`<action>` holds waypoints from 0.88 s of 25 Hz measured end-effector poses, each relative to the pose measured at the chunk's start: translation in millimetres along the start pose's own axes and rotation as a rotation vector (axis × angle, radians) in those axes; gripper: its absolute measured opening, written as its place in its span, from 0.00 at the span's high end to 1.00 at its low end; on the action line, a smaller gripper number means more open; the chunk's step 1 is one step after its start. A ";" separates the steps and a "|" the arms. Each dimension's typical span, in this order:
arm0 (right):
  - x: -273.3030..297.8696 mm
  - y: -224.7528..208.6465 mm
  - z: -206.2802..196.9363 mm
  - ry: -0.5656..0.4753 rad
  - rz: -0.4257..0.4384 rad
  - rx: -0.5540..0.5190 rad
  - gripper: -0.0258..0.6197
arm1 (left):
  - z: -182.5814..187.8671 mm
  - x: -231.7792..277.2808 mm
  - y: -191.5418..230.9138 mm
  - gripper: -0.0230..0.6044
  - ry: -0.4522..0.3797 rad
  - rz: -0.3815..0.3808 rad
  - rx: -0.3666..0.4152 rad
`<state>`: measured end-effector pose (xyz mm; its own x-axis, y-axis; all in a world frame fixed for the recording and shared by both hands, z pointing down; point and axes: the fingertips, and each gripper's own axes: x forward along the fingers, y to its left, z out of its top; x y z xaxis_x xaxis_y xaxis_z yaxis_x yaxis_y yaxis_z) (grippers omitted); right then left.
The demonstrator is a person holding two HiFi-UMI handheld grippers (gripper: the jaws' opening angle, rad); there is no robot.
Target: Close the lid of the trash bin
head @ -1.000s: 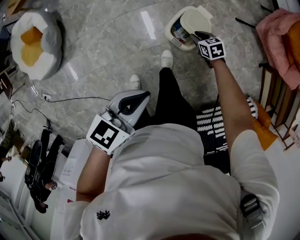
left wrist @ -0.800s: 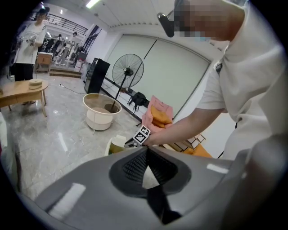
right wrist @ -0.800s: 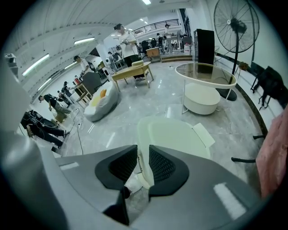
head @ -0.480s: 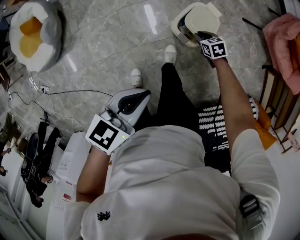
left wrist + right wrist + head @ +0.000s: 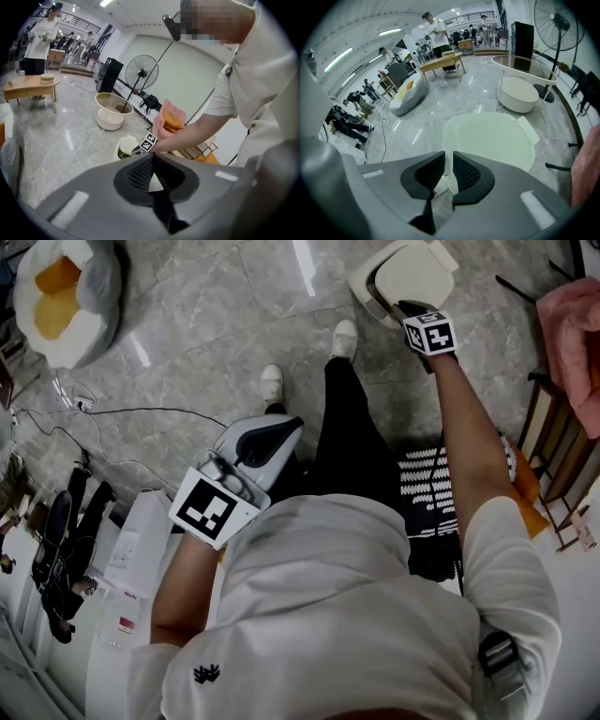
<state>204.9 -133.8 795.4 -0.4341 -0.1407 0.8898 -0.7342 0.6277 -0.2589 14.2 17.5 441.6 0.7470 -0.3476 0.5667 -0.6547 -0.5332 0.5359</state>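
Note:
The cream trash bin (image 5: 364, 289) stands on the floor at the top of the head view, its lid (image 5: 412, 271) lying nearly flat over it. My right gripper (image 5: 401, 307) reaches out to the lid's near edge. In the right gripper view the lid (image 5: 490, 138) fills the middle, and the right gripper (image 5: 449, 161) is shut on its thin front edge. My left gripper (image 5: 284, 425) hovers near my body, far from the bin, shut and holding nothing. The left gripper view shows the left gripper (image 5: 152, 157) in front, the bin (image 5: 123, 147) small beyond.
A white and orange cushion (image 5: 61, 292) lies at the far left, with cables (image 5: 122, 413) across the floor. A pink cloth (image 5: 574, 315) hangs on a rack at the right. My shoes (image 5: 345, 337) stand just short of the bin. A white basin (image 5: 515, 91) sits beyond the bin.
The lid has swung down from partly open, with the bin's contents showing, to nearly flat over the bin. My right gripper stayed at its edge. The left gripper has barely moved.

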 end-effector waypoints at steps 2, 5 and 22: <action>4.8 1.3 -3.2 0.012 0.003 -0.001 0.88 | -1.8 -0.3 3.3 0.87 0.000 0.002 -0.005; 14.1 1.1 -7.5 0.028 0.005 -0.007 0.88 | -4.0 1.7 9.7 0.87 0.002 0.006 -0.011; 57.8 -2.0 -25.2 0.104 0.014 -0.031 0.95 | -9.0 14.9 38.3 0.87 0.007 0.017 -0.060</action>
<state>194.5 -124.0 856.7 -0.3867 -0.0523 0.9207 -0.7109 0.6529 -0.2614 -0.8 -1.1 476.3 0.7348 -0.3505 0.5807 -0.6733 -0.4802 0.5621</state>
